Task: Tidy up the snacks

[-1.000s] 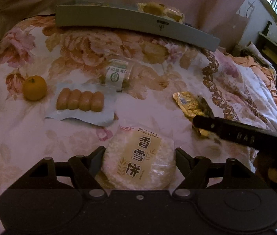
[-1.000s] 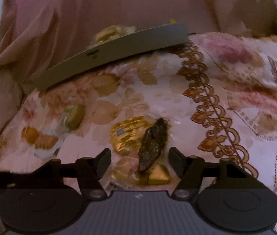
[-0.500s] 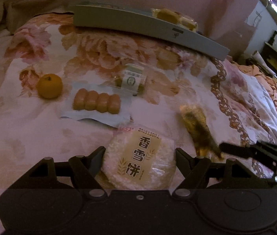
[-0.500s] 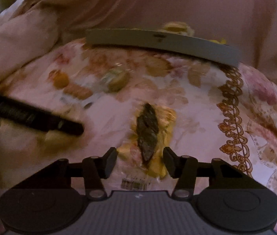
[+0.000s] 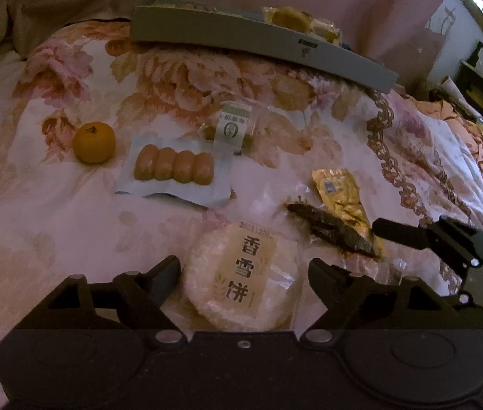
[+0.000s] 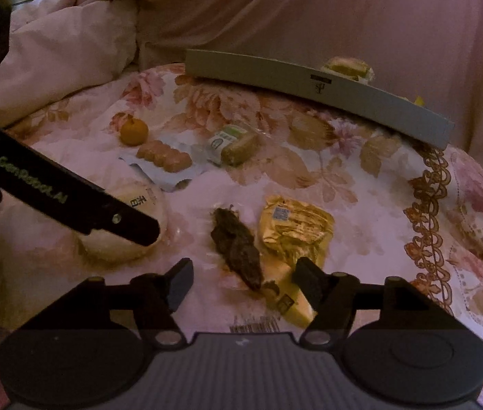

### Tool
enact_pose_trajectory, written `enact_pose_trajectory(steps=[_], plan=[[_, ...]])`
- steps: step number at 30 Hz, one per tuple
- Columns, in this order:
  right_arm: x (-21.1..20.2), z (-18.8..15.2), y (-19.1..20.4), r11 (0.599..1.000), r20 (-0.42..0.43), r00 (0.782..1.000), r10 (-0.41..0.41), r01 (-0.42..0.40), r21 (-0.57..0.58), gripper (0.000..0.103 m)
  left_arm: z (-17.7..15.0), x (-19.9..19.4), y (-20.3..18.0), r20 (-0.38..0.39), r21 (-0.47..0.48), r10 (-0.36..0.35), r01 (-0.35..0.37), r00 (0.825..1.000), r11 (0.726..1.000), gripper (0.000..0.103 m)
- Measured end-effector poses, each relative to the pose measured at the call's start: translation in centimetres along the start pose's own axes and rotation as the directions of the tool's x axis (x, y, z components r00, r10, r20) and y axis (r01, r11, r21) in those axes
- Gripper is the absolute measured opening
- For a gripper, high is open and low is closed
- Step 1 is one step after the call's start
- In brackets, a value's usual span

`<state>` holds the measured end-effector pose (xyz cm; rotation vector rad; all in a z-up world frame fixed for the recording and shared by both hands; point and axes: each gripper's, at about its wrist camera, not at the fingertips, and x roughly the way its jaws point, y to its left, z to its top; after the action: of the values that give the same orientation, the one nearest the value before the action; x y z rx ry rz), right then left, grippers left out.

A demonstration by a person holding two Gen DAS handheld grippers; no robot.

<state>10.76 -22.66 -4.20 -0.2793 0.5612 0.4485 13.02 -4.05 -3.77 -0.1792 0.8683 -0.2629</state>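
The left tool [image 5: 244, 270] is spread wide around the rice cracker [image 5: 241, 282] on the bed [image 5: 53, 222], not pinching it. The right tool [image 6: 243, 273] is also released, over the dark snack [image 6: 238, 247] beside the gold packet [image 6: 292, 227]. Risk: a hard squeeze may crack the cracker; slippery wrappers may slide on the soft quilt, far from the grey box [image 5: 258, 39].

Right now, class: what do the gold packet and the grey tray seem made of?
Gold packet: probably metallised foil film, since it is shiny and creased.
Grey tray: likely matte cardboard, with a thin flat wall and printed mark; plastic is possible.
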Motion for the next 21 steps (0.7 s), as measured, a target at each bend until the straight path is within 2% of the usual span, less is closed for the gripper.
enact_pose_trajectory(steps=[4,7,13,17,21], plan=[[-0.5,-0.1,0.5,1.000,-0.012,1.000,-0.001,0.001,-0.031,0.061,-0.3,0.1,-0.6,-0.008,0.059,0.021,-0.020,1.000,0.998,0.084],[-0.7,-0.2,1.4,0.998,-0.024,1.000,0.001,-0.003,-0.070,0.053,-0.6,0.2,-1.1,-0.007,0.101,0.050,-0.049,0.999,0.994,0.080],[-1.0,-0.2,1.2,0.998,-0.055,0.996,0.066,-0.066,-0.001,0.053,-0.5,0.0,-0.5,0.003,0.066,0.062,-0.063,0.998,0.996,0.076],[-0.3,-0.1,0.3,0.986,-0.059,0.988,0.142,-0.136,0.096,0.057,-0.4,-0.2,-0.1,0.018,0.039,0.077,-0.078,0.997,0.996,0.076],[0.9,-0.2,-0.2,0.980,-0.049,0.985,0.163,-0.156,0.124,0.062,-0.2,-0.2,0.4,0.033,0.008,0.079,-0.079,0.996,0.997,0.076]])
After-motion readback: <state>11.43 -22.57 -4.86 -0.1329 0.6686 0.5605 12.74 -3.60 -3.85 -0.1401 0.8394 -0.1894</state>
